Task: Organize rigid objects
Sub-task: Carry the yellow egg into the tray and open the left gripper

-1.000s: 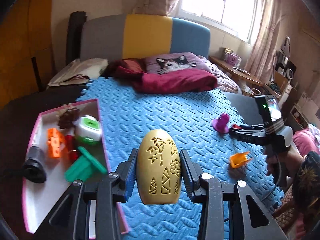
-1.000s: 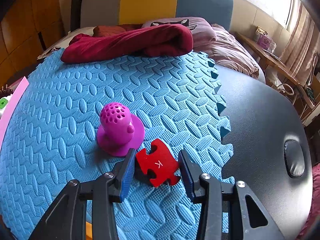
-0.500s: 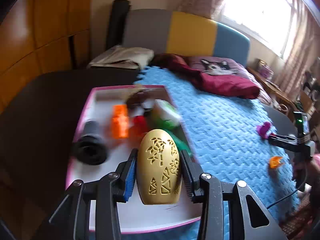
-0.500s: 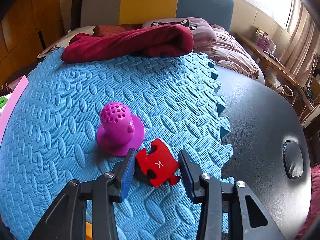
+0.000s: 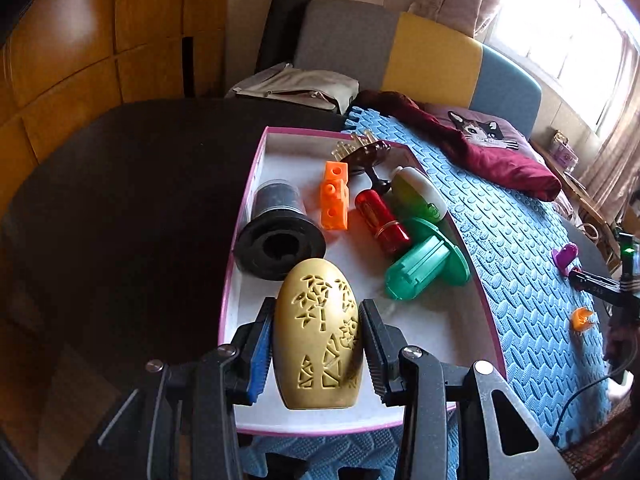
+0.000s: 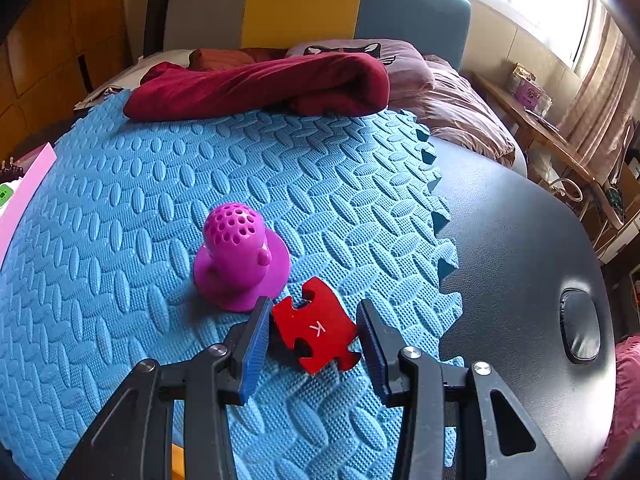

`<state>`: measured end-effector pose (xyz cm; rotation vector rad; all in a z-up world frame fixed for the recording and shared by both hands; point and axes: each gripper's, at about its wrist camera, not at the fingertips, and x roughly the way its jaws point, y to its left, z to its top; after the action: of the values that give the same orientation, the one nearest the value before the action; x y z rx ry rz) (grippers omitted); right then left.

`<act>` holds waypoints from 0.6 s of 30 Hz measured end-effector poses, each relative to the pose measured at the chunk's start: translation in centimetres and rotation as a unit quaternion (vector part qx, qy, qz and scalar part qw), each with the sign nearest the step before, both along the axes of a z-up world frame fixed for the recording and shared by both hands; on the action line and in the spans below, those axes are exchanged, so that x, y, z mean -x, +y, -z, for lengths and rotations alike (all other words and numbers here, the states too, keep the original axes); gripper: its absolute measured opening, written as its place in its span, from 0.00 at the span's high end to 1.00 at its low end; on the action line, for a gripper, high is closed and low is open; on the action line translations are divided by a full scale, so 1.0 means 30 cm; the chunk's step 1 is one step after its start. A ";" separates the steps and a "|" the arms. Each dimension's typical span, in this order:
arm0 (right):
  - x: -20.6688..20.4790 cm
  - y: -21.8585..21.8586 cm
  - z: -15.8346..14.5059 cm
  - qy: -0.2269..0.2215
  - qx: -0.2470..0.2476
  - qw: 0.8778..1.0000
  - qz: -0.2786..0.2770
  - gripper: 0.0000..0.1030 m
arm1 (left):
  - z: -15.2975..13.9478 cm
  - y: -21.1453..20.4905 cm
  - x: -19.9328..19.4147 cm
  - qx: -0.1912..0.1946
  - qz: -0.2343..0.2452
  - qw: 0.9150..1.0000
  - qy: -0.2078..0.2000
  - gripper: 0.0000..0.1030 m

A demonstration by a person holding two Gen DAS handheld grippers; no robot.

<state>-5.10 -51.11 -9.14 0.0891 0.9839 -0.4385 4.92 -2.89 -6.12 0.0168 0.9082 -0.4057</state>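
My left gripper (image 5: 318,332) is shut on a gold egg-shaped carved shell (image 5: 318,336), held over the near end of a pink-rimmed white tray (image 5: 256,168). The tray holds a black funnel-shaped cup (image 5: 278,236), an orange block (image 5: 335,200), a red cylinder (image 5: 382,222), a green spool (image 5: 424,268), a white-green bottle (image 5: 418,196) and a brown hairbrush (image 5: 366,154). My right gripper (image 6: 312,330) is shut on a red puzzle piece marked K (image 6: 316,330), just above the blue foam mat (image 6: 120,216). A magenta perforated plug (image 6: 240,256) stands beside its left finger.
A small orange piece (image 5: 582,318) and the magenta plug (image 5: 565,254) lie on the mat far right in the left wrist view. A maroon blanket (image 6: 260,84) and cat pillow (image 5: 480,132) lie at the mat's far end. The black table (image 6: 520,260) lies to the right.
My left gripper has swung left with the gold shell, from over the mat to over the tray's near end. The right gripper and red piece have stayed put.
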 end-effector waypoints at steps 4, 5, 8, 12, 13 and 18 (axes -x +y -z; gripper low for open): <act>-0.001 0.000 0.000 0.000 0.001 1.000 0.000 0.58 | 0.025 -0.022 -0.029 -0.010 -0.002 1.000 0.013 0.60; -0.001 0.000 0.000 0.000 0.002 1.000 0.000 0.58 | 0.035 -0.028 -0.038 -0.012 -0.002 1.000 0.017 0.60; 0.001 0.000 -0.001 0.001 0.003 1.000 -0.001 0.58 | 0.061 -0.045 -0.069 -0.018 -0.004 0.999 0.029 0.60; 0.001 0.001 -0.001 0.001 0.003 1.000 -0.001 0.58 | 0.087 -0.069 -0.110 -0.027 -0.009 0.999 0.027 0.64; 0.001 0.001 -0.001 0.001 0.003 1.000 -0.001 0.58 | 0.088 -0.075 -0.122 -0.027 -0.009 0.999 0.022 0.64; 0.000 0.000 -0.001 0.001 0.003 1.000 -0.002 0.58 | 0.097 -0.090 -0.170 -0.026 -0.019 0.999 0.016 0.66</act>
<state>-5.10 -51.12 -9.10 0.0819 0.9844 -0.4384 10.04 -5.58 -9.04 0.0418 0.9490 -0.3481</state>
